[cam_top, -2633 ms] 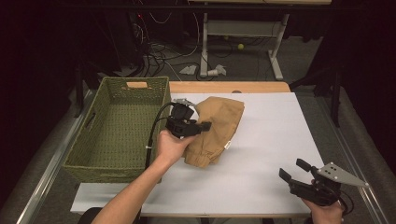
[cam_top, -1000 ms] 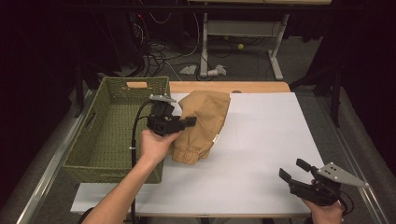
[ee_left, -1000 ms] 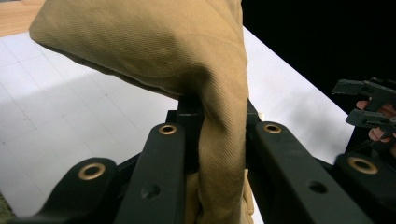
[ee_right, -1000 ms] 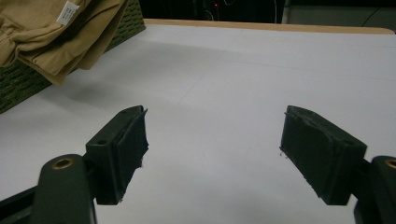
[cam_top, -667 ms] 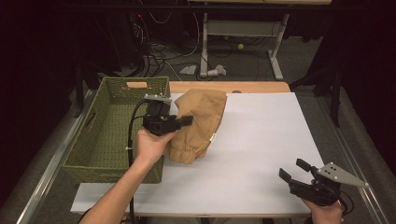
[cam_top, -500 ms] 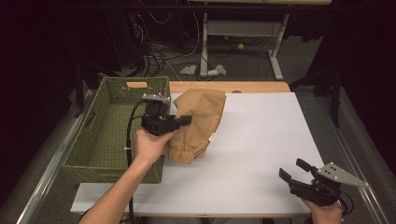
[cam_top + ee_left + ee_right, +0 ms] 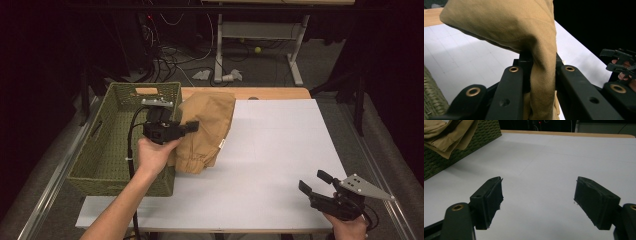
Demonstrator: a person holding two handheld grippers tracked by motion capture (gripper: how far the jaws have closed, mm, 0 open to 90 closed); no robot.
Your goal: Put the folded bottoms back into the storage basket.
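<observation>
in the high view, the left gripper (image 7: 190,126) is sitting left of centre, held in the person's left hand (image 7: 155,155), and its jaws are pinching a fold of the tan garment (image 7: 207,130). the garment is lying partly on the white table (image 7: 280,150) and partly against the right wall of the green woven basket (image 7: 107,150), which is taking up the left part of the frame. its upper end is lying near the wooden strip (image 7: 270,93) along the table's far edge, and its gathered cuff is hanging down towards the lower middle, just beside the basket's near right corner. a black cable is trailing from the gripper down along the forearm.

in the left gripper view, the tan cloth (image 7: 524,37) is filling the upper middle of the frame and a thick fold of it is running down between the two black jaws, which are pressing on it from both sides. the basket's weave (image 7: 431,100) is showing at the lower left, and the other gripper is appearing small at the right edge.

the right gripper (image 7: 315,186) is sitting at the lower right of the high view, held low over the table's near edge, well apart from the garment. in the right gripper view its jaws are standing wide apart over bare white table, gripping nothing, while the basket (image 7: 454,150) and the cloth (image 7: 446,132) are occupying the upper left corner.
</observation>
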